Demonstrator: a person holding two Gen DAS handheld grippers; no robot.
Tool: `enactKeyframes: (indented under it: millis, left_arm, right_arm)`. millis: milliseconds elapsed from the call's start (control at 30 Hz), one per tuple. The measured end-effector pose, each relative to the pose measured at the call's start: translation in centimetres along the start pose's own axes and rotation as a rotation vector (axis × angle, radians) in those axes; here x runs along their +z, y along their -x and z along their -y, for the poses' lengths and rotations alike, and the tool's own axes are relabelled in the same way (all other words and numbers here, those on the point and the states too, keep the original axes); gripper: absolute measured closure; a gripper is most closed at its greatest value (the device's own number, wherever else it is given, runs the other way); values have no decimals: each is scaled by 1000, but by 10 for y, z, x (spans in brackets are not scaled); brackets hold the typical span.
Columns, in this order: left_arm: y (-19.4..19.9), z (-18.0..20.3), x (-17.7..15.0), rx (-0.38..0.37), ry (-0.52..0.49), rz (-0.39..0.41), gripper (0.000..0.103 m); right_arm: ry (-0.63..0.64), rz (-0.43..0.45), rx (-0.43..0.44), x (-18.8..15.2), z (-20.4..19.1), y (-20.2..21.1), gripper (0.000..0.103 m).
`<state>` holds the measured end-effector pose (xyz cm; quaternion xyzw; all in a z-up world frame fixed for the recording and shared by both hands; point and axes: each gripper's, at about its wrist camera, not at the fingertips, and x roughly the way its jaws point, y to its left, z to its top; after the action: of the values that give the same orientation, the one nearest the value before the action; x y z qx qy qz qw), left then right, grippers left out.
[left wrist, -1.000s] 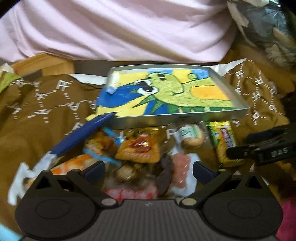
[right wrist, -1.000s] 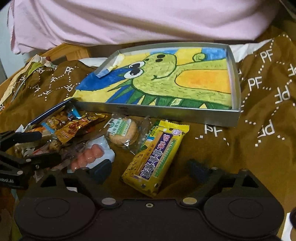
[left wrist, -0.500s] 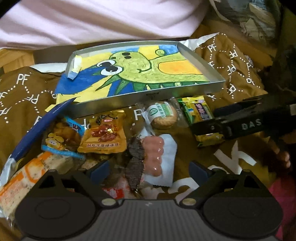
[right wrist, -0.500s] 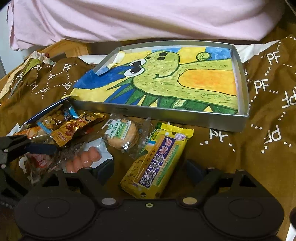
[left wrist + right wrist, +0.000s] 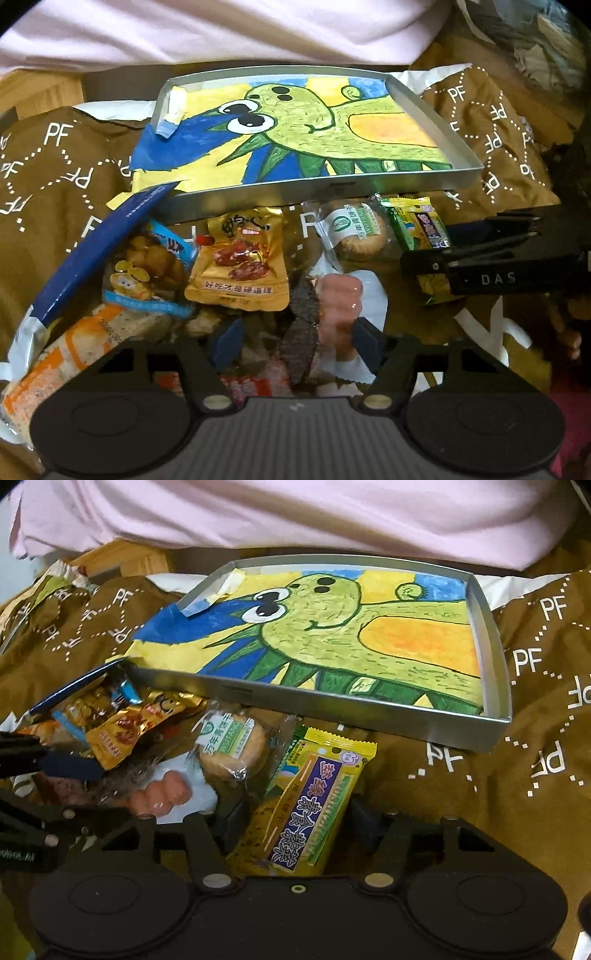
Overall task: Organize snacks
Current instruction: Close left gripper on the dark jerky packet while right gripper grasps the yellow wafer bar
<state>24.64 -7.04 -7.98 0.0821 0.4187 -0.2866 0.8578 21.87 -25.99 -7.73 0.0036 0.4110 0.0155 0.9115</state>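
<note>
A metal tray (image 5: pixel 332 188) (image 5: pixel 332 705) lined with a dinosaur drawing lies on the brown cloth, nothing in it. Loose snacks sit in front of it. My left gripper (image 5: pixel 295 341) (image 5: pixel 114 792) is open but narrowed, its fingers on either side of a pink sausage pack (image 5: pixel 338 299) (image 5: pixel 162 794) and a dark strip snack (image 5: pixel 299 332). My right gripper (image 5: pixel 300 819) (image 5: pixel 436 247) is shut on the yellow snack pack (image 5: pixel 314 805) (image 5: pixel 417 225), which still rests on the cloth. A round wrapped biscuit (image 5: pixel 360 236) (image 5: pixel 234 747) lies between the two.
A gold meat packet (image 5: pixel 240 266), a blue-edged snack bag (image 5: pixel 147 266), an orange-and-white pack (image 5: pixel 74 350) and a dark blue flat box (image 5: pixel 110 243) crowd the left. Brown "PF" cloth (image 5: pixel 535 775) stretches right. A person in pink (image 5: pixel 258 26) sits behind the tray.
Both grippers have narrowed their jaws. The left one moved forward over the pink sausage pack; the right one closed in on the yellow pack.
</note>
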Motion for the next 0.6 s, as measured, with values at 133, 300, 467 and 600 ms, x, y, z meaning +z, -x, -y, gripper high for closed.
enactKeyframes:
  millis: [133,300,467,600]
  left_arm:
    - [3,-2,-1,-6,52,-10,45]
    - [12,-2,-6,-13,115,-18,49]
    - [4,-5,-2,1,136,10,32]
    - [-7,-3,2,-3,83,10,23]
  right_arm:
    - [29,-44,12,1,-4,7,44]
    - [66,-76,65,-7,-7,15,44]
    - [52,-65,74,-8,-3,12,42]
    - [67,-62,69,-6,-4,9,39]
